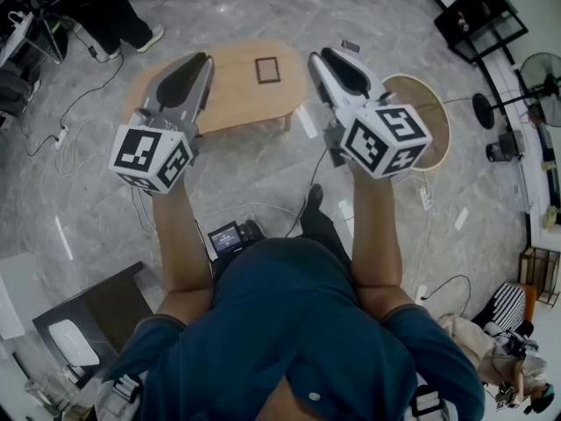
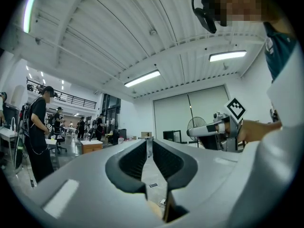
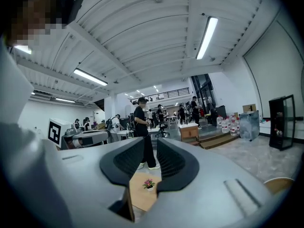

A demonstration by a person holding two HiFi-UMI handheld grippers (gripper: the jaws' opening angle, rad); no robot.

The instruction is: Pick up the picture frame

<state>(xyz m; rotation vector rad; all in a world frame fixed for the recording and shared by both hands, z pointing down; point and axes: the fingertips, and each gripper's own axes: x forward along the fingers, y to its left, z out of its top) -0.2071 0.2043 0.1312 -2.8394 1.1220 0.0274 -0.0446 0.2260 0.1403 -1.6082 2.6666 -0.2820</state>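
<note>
The picture frame [image 1: 267, 69], a small dark-edged rectangle, lies on a low wooden table [image 1: 230, 95] ahead of me. My left gripper [image 1: 207, 60] is held in the air above the table's left part, and its jaws stand together with nothing in them. To the frame's right hovers my right gripper [image 1: 314, 60], also shut and empty. In the right gripper view, below the right gripper [image 3: 151, 148], a small pink-flower picture [image 3: 149, 184] shows on the wooden top [image 3: 140, 196]. The left gripper [image 2: 149, 144] points across the hall, and the frame is out of sight there.
A round wooden side table [image 1: 429, 117] stands to the right. Cables and a power strip [image 1: 61, 137] lie on the marble floor. A person [image 1: 110, 11] stands at the far left, a black shelf [image 1: 480, 17] and a fan [image 1: 535, 77] at the right. A dark desk [image 1: 92, 318] is near left.
</note>
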